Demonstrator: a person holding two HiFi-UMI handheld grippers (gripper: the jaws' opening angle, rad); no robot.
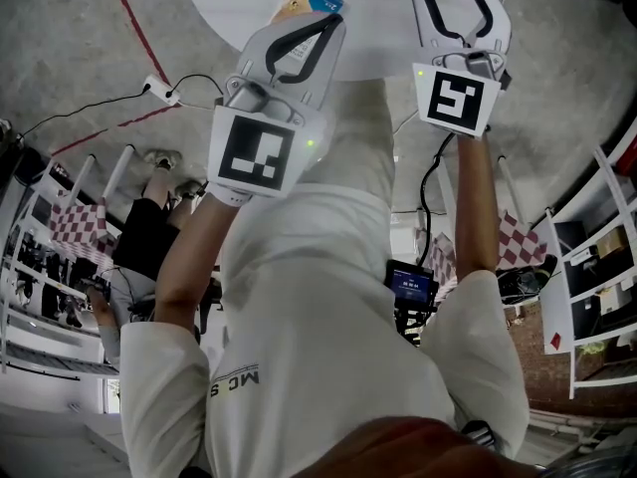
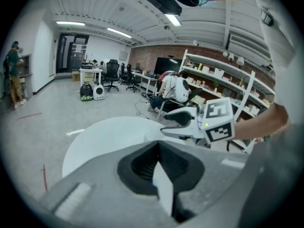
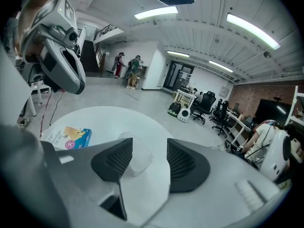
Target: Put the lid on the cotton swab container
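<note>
As we held both grippers over the white table [image 3: 95, 120], the right gripper [image 3: 149, 147] had its jaws wide apart, w/ no grip on anything. Btwn them, seen along the jaws, the clear container [image 3: 139, 157] stood on the table, just beside the pad at that view's left. We couldn't tell whether pad and container touched. The other pad was well clear of it. Whether a lid sat on it we couldn't tell either. A blue-and-orange box [image 3: 71, 137] lay flat on the table, left of the container and nearer the table's edge. The left gripper [image 2: 158, 144] had its jaws closed together at the tips, w/ nothing seen btwn the pads. In the head view it hung over the table's near edge w/ the box just beyond its tips, and the right gripper was alongside, to its right. Office chairs [image 3: 209, 107] stood far off in the bkgd.
</note>
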